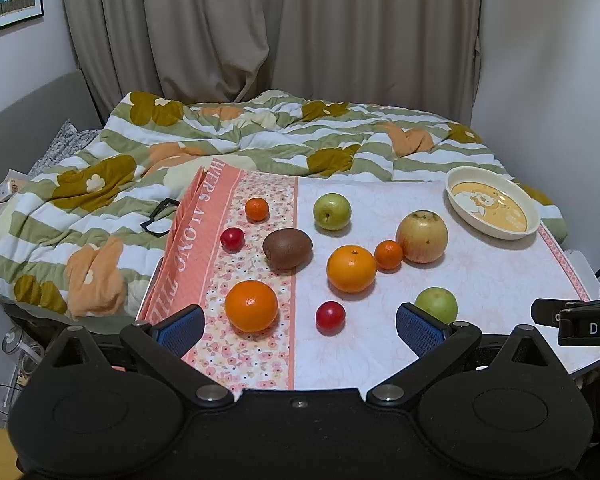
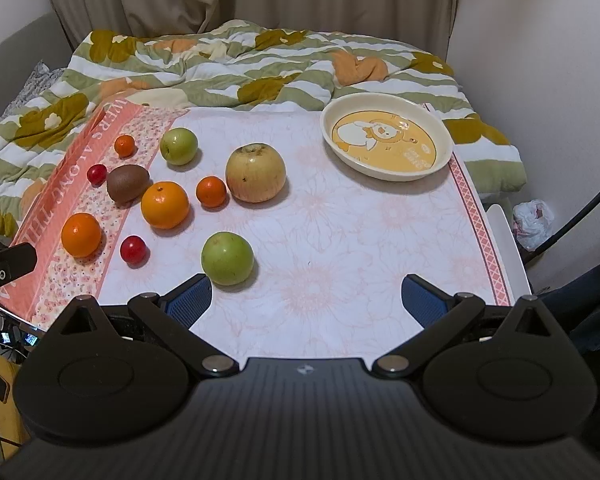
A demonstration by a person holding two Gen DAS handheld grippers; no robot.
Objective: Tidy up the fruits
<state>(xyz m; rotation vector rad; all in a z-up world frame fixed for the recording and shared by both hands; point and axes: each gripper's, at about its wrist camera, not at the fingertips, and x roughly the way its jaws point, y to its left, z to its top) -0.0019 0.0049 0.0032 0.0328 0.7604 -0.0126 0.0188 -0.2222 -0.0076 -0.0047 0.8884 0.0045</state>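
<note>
Several fruits lie loose on the table: two oranges [image 1: 251, 306] [image 1: 351, 269], two small tangerines [image 1: 257, 209], two red plums [image 1: 330, 317], a kiwi [image 1: 287, 249], two green apples [image 1: 332, 211] [image 2: 227, 258] and a large yellow apple [image 2: 255, 173]. An empty cream plate [image 2: 386, 142] with a yellow cartoon print stands at the far right. My left gripper [image 1: 300, 324] is open and empty above the table's near edge, by the near orange and plum. My right gripper [image 2: 306, 298] is open and empty, just right of the near green apple.
The table [image 2: 340, 232] has a pale floral cloth with a pink patterned strip on the left. Behind it lies a bed with a rumpled green-striped quilt [image 1: 220, 140], with black glasses [image 1: 160, 216] on it. Curtains hang at the back. A white bag [image 2: 534, 218] lies on the floor at right.
</note>
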